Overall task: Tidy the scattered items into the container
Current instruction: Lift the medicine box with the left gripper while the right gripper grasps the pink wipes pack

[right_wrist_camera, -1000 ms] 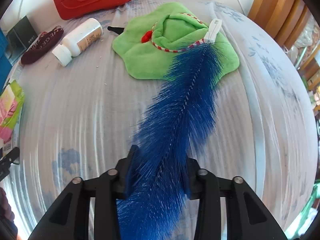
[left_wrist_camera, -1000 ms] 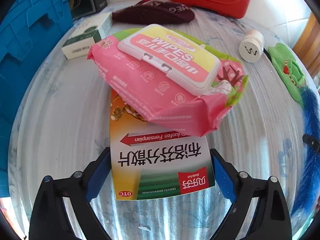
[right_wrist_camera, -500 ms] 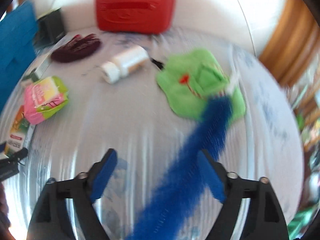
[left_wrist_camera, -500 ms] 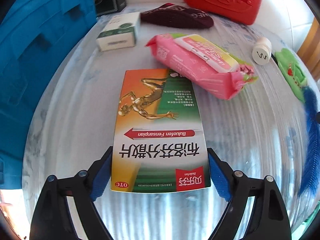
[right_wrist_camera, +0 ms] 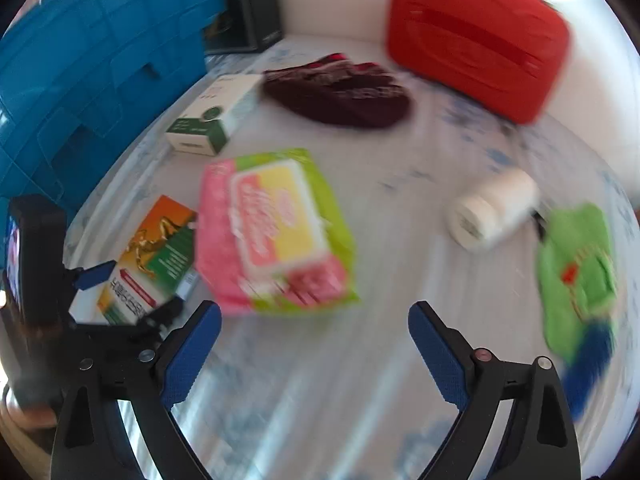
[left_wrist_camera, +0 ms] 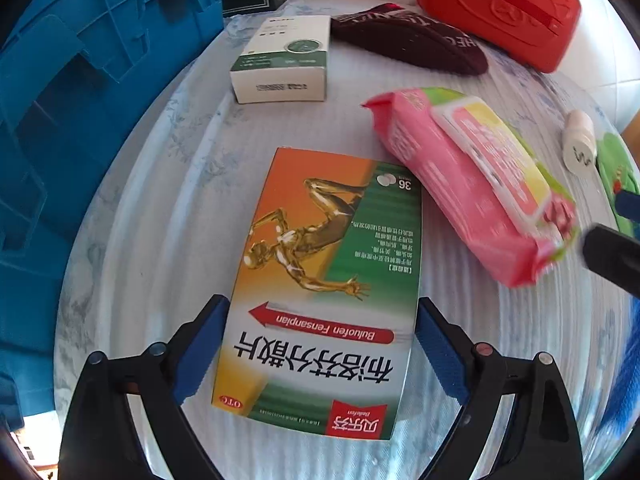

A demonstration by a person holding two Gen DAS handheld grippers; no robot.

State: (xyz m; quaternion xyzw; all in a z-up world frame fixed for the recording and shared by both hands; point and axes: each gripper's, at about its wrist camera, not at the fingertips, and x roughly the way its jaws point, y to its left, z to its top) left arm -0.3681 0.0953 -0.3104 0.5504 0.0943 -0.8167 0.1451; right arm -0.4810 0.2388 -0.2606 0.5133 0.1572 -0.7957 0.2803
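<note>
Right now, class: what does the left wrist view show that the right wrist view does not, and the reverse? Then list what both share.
Only the left wrist view: the printed face of the medicine box up close, between the left gripper's blue pads.

Only the right wrist view: the open, empty right gripper, the left gripper seen from outside, and the whole green cloth.

Both: blue crate, wipes pack, white-green box, maroon cloth, red case, white bottle.

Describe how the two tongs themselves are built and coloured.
Both the left tongs and the right tongs have matte black angular frames with triangular cutouts. Each carries two textured blue pads and small round metal fasteners, one reddish. No cables, markings or sleeves show.
</note>
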